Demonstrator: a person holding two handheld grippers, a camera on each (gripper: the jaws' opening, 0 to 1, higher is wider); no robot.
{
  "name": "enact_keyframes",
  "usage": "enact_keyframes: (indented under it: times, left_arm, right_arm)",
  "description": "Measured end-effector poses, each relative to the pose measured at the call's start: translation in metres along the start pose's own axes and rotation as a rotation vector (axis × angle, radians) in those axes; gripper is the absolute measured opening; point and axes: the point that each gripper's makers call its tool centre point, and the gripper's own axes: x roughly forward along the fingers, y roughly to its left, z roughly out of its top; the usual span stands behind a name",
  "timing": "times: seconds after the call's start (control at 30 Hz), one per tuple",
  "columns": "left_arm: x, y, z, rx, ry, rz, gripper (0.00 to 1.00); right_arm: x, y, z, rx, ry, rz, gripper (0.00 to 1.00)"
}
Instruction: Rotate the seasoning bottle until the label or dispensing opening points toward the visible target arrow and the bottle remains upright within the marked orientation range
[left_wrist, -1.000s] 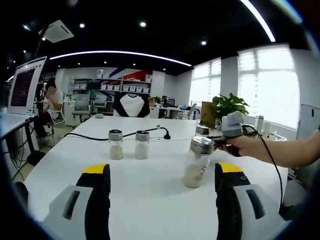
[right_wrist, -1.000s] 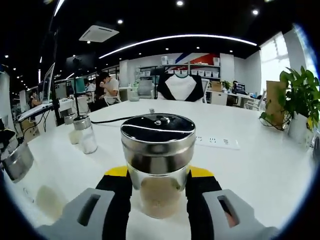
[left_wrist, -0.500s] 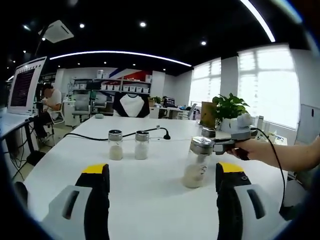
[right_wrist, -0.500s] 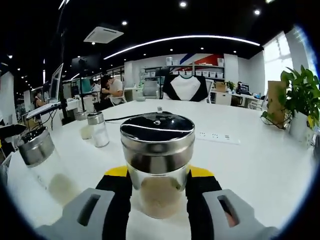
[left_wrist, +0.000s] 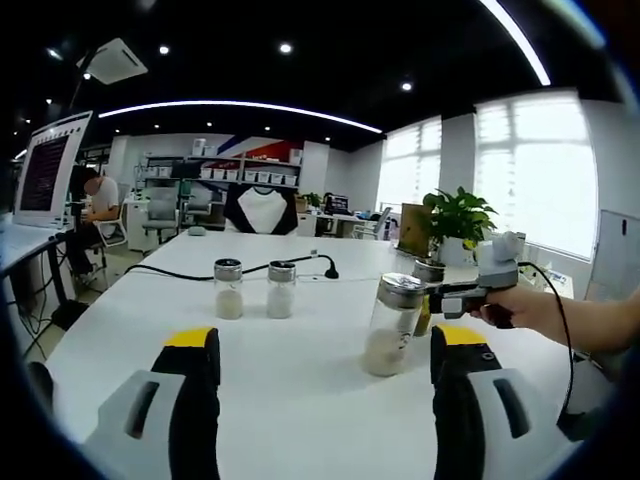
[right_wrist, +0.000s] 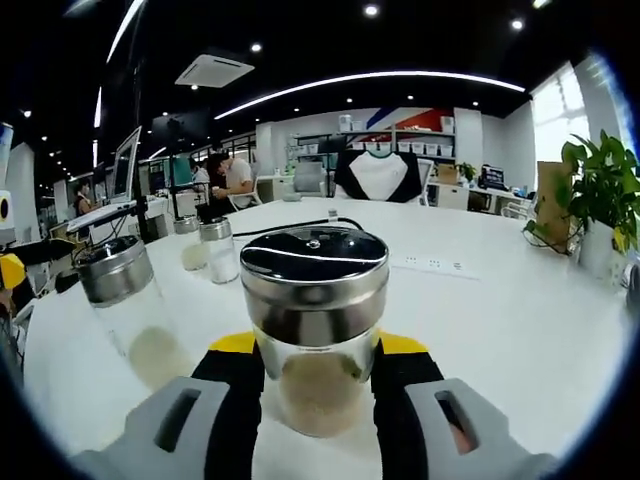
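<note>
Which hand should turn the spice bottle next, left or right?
Right. The right hand-held gripper already clamps the seasoning bottle between its jaws. The left hand-held gripper is open, holding nothing, with a second bottle standing ahead of it.

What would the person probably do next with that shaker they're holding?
Probably keep turning it gently. The right gripper has its jaws shut around the seasoning bottle, held upright over the white table; no target arrow can be made out.

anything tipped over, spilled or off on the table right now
Nothing stands out. The bottle clamped in the right gripper stands upright with its lid on. The other three bottles are upright too, and the white table shows no spill.
</note>
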Motion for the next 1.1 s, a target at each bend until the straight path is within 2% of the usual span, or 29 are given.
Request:
enact_keyframes:
  times: [0.63, 1.1]
  left_arm:
    - [-0.002, -0.003, -0.002, -0.001, 0.003, -0.005, 0.91]
    - [-0.002, -0.002, -0.001, 0.001, 0.005, -0.002, 0.91]
  right_arm:
    - [-0.037, 0.025, -0.017, 0.005, -0.003, 0.025, 0.41]
    - [-0.044, 0.031, -0.02, 0.012, -0.019, 0.013, 0.41]
